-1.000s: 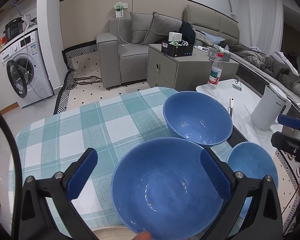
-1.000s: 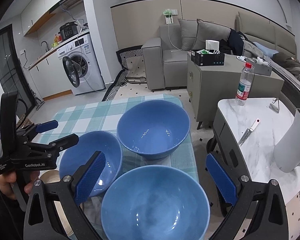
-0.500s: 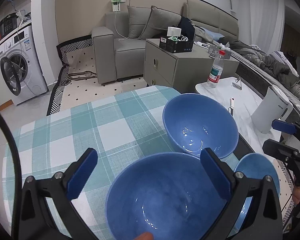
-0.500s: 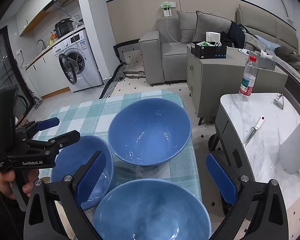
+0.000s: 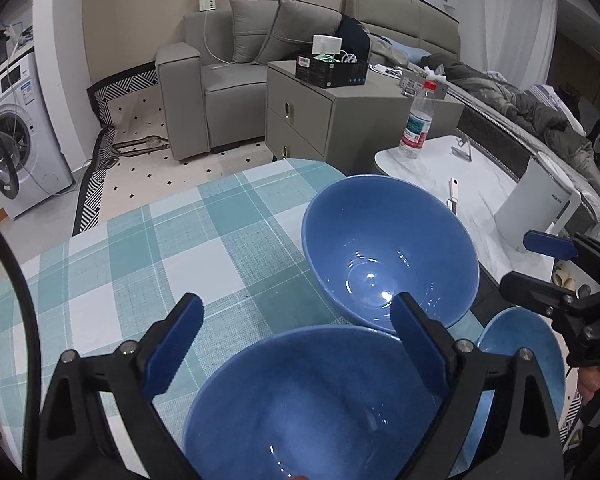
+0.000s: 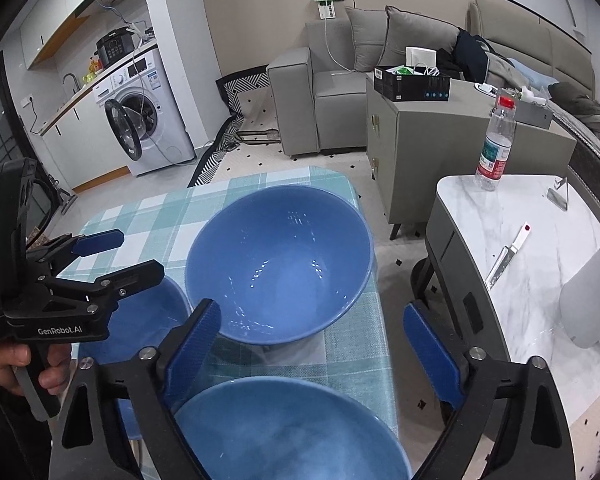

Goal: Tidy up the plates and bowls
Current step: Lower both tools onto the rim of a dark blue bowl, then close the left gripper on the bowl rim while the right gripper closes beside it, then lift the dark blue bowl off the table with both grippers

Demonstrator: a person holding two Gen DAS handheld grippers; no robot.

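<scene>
Three blue bowls sit on a teal checked tablecloth (image 5: 148, 256). The far bowl (image 5: 388, 248) also shows in the right wrist view (image 6: 280, 264). My left gripper (image 5: 296, 344) is open above the near edge of a second bowl (image 5: 312, 408), which shows left in the right wrist view (image 6: 148, 320). My right gripper (image 6: 312, 340) is open above a third bowl (image 6: 288, 432), seen at right in the left wrist view (image 5: 516, 344). Neither gripper holds anything.
A white marble side table (image 6: 540, 264) stands right of the dining table with a water bottle (image 6: 496, 148), a knife (image 6: 504, 256) and a white kettle (image 5: 536, 208). Beyond are a grey cabinet (image 5: 340, 120), a sofa (image 5: 228, 60) and a washing machine (image 6: 140, 112).
Both grippers have pulled back toward me and tilted up. The near bowls have slid lower in each view. The bowls have not moved on the table.
</scene>
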